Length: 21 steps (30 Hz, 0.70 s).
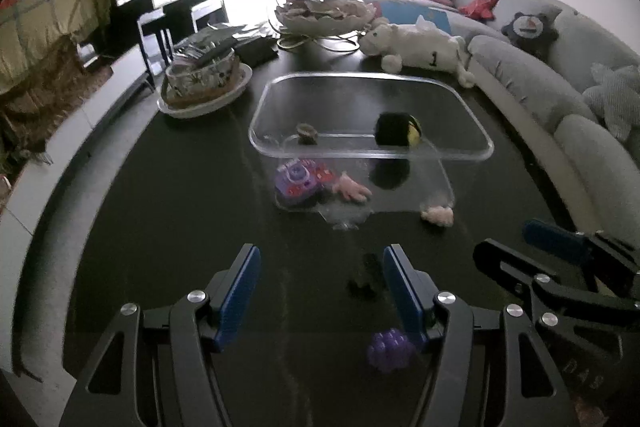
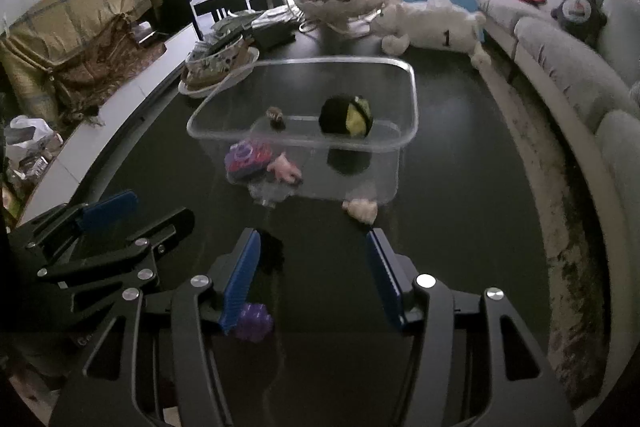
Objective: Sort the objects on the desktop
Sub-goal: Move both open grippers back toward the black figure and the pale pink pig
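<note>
Between the left gripper (image 1: 320, 287) and right gripper (image 2: 314, 277), both with jaws apart and empty: purple knobbly toy (image 1: 390, 349) near the table's (image 1: 180, 227) near edge. Looks like between picks; next up, probably grabbing it and dropping into the clear bin (image 1: 472, 123) mid-table.

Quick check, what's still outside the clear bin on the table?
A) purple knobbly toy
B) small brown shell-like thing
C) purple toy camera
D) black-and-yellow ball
A: the purple knobbly toy lies on the dark table by the left gripper, well short of the clear bin that holds the other three.
</note>
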Available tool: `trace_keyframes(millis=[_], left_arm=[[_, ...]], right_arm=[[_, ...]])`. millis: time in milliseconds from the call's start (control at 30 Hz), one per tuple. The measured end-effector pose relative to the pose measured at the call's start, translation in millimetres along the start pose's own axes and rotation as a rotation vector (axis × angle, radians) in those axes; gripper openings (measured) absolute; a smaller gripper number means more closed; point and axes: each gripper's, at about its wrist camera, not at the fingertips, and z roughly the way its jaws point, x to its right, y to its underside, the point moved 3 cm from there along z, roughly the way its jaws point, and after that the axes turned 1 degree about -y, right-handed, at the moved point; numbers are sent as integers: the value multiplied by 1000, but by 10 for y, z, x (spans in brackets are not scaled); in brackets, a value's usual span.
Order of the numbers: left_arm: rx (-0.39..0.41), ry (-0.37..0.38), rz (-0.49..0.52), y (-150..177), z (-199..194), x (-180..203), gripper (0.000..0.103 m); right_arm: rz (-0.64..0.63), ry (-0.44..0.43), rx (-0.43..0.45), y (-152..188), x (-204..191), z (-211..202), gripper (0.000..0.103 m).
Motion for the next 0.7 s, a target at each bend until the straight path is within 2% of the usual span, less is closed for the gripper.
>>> trace_keyframes(millis=[167, 367, 700], left_arm=[[-36, 61, 23, 133, -3, 45, 61], [-43, 67, 31, 255, 44, 103, 61], [-96, 81, 7, 266, 366, 134, 61]], right_arm=[[23, 15, -17, 141, 98, -2, 57], [27, 22, -30, 234, 157, 18, 57], [50, 31, -64, 277, 258, 243, 57]])
